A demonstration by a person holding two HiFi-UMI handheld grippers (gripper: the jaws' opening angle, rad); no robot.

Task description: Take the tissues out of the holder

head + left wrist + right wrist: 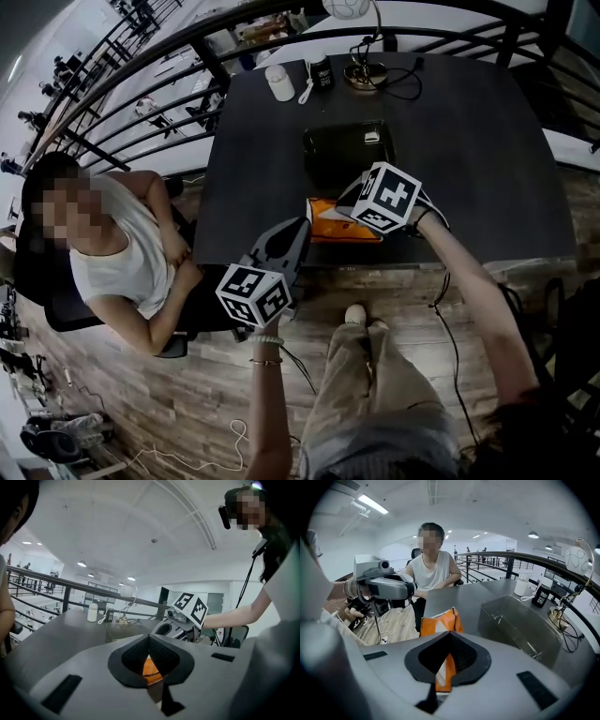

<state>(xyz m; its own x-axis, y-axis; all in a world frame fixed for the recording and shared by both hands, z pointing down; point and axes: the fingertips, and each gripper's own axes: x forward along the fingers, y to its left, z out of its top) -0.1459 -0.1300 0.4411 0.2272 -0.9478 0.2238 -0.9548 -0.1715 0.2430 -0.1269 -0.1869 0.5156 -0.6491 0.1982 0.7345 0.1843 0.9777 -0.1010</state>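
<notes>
Right gripper (450, 634) first: jaws pressed together, pinching the orange pack (438, 620). You can see orange and white through the gap behind the tips, and the pack's upper corner sticks up beyond them. From the head view, this gripper (354, 199) sits at the pack's (337, 225) right end, marker cube on top.

Over to the left gripper (149, 639): jaws together too, tips meeting in a point. A patch of the pack (151, 668) shows in the gap beneath them, but whether it has any hold on it I can't tell. From above, its nose (302, 228) is just beside the pack's left edge.

So where are the tissues? The pack is out of the holder, down at the near edge of the table (469, 159), between the two grippers. The holder (347, 155), a clear box, stands just behind it toward the middle of the table; the right gripper's camera looks straight through its walls (520, 620).

Further out, at the far edge: a white bottle (279, 82), a black cup (322, 72) and a lamp (361, 70) with its cable trailing across the top. A person (112, 253) in a white sleeveless top sits at the table's left side, hands in lap. A dark railing (141, 75) curves round behind it all.
</notes>
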